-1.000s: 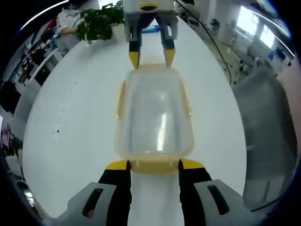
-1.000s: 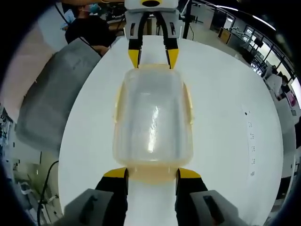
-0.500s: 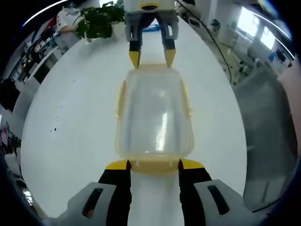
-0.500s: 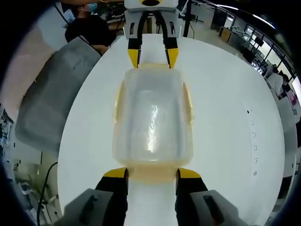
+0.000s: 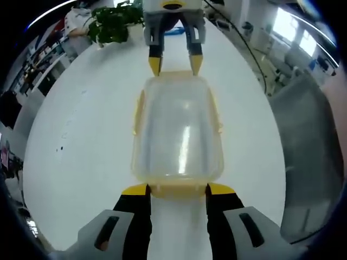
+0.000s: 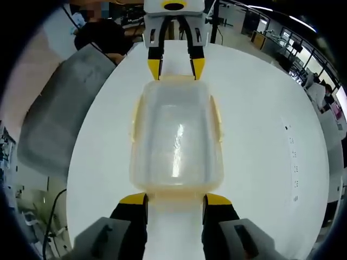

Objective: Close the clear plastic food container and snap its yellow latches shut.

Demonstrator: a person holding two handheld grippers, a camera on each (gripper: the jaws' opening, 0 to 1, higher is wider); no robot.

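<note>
A clear plastic container with its lid on lies lengthwise on the white table. Yellow latches show along its sides and ends. My left gripper is open, its yellow-tipped jaws flanking the near end latch. My right gripper is open at the far end, tips at the rim. In the right gripper view the container lies the same way. There the right gripper straddles the near end latch, and the left gripper stands open at the far end.
A potted plant stands at the table's far edge. A grey covered seat sits just off the table, also seen as the grey seat. A person in dark clothes is beyond the table. Bare white tabletop lies on both sides.
Almost nothing. In both views the facing gripper and the container's far end sit slightly higher in the picture; both grippers stay open at the ends.
</note>
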